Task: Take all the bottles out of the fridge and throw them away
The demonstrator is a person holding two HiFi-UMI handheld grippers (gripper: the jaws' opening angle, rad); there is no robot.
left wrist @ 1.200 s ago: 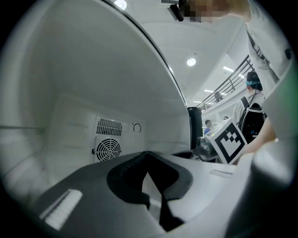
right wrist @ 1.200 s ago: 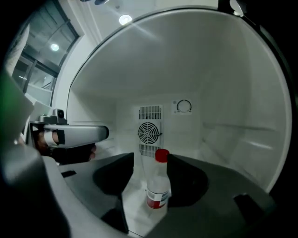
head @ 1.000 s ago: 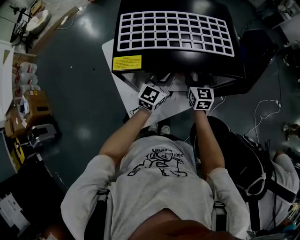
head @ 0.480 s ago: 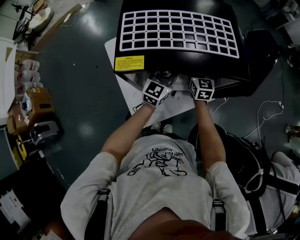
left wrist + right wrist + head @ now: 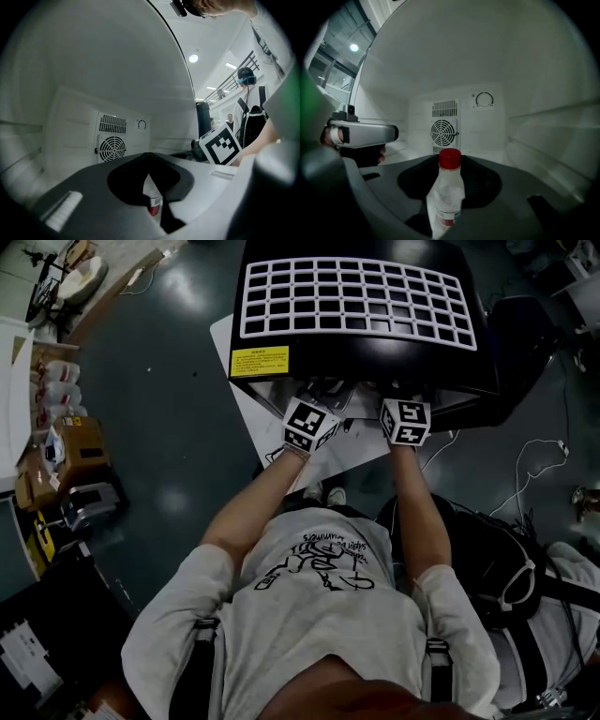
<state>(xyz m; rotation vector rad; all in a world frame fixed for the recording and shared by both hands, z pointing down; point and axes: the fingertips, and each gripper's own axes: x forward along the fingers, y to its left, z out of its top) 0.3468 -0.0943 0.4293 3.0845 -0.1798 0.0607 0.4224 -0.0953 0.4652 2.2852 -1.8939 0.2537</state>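
Fridge [image 5: 440, 65] interior, both grippers inside. Right gripper [image 5: 446, 208], its jaws just closing, grasps the red-capped bottle [image 5: 447, 190] by its lower body. Left gripper [image 5: 153, 190] is clenched on a red-labelled bottle [image 5: 154, 204], which is mostly hidden.

support: floor [image 5: 169, 381] | on it: black fridge [image 5: 375, 367], centre; cardboard boxes [image 5: 80, 442], left edge

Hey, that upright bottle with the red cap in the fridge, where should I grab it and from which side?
Grip the red-capped bottle on its straight body around the label, coming in level from the open front of the fridge. It stands upright, and the neck tapers to the narrow cap, where jaws could slip. The jaws of the right gripper, just closing, flank the body.
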